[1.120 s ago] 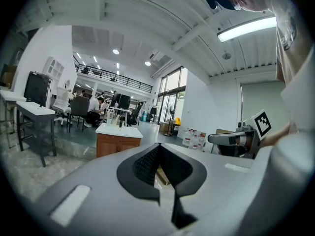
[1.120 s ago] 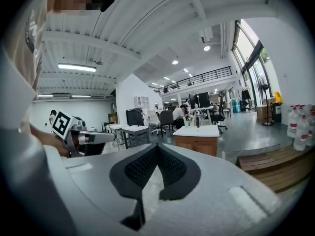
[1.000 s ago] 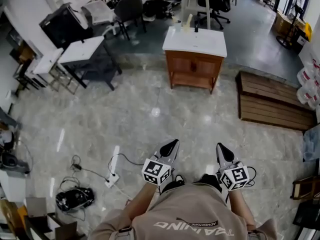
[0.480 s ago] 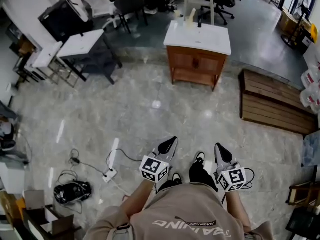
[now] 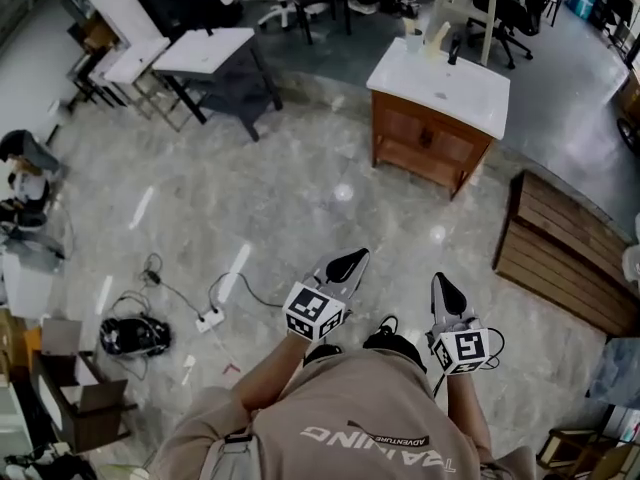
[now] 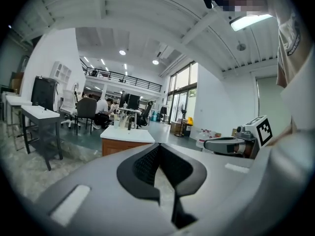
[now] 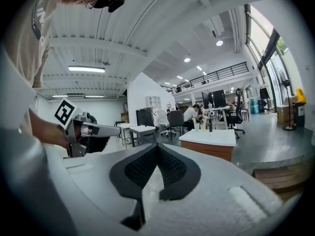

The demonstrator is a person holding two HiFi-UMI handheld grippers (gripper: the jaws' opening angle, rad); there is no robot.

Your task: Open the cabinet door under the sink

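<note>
In the head view, my left gripper [image 5: 351, 261] and right gripper [image 5: 443, 284] point over bare floor toward the sink cabinet [image 5: 430, 158]. It stands far ahead, slightly right, with its cabinet door [image 5: 408, 136] closed.

In the left gripper view the jaws are pressed together and empty, and the cabinet is well apart beyond them.

In the right gripper view the jaws are likewise together, holding nothing.

I judge this is still the approach. I should face the door squarely, then spread one gripper's jaws before reaching for its handle.
</note>
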